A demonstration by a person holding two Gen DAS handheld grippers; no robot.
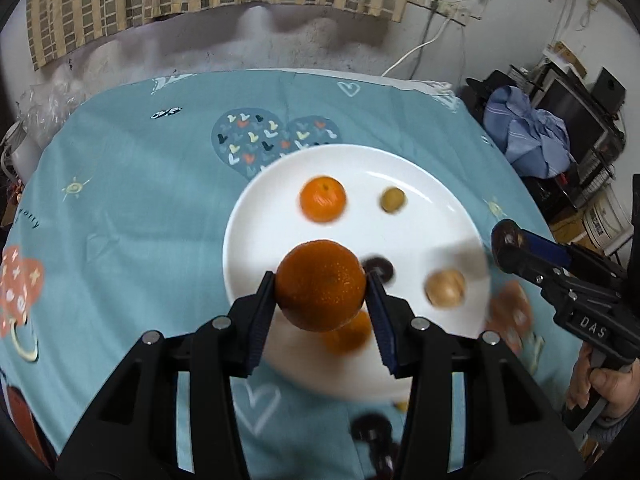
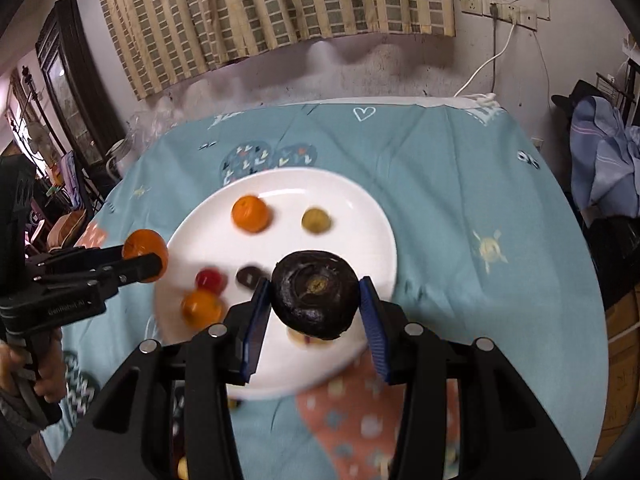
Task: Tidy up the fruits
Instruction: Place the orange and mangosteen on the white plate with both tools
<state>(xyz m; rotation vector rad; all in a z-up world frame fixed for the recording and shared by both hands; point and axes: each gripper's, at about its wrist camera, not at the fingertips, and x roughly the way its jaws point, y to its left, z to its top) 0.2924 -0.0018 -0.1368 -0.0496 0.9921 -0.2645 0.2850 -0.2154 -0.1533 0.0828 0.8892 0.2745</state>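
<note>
A white plate [image 1: 420, 184] lies on the teal cloth; it also shows in the right wrist view [image 2: 360, 216]. On it are an orange [image 1: 322, 199], a small green fruit [image 1: 392, 200], a tan round fruit [image 1: 445, 289] and a small dark fruit [image 1: 378, 267]. My left gripper [image 1: 321, 286] is shut on a mandarin [image 1: 320, 284] above the plate's near part. My right gripper [image 2: 314, 298] is shut on a dark round fruit [image 2: 315, 294] above the plate. The right view also shows a red fruit [image 2: 209, 279] and a second orange [image 2: 201, 307] on the plate.
The teal patterned tablecloth [image 1: 140, 184] covers the round table. Dark fruits [image 1: 372, 428] lie on the cloth near the front edge. A wall with a curtain stands behind. Blue clothes [image 1: 528, 132] and clutter sit to the right, furniture [image 2: 72, 92] to the left.
</note>
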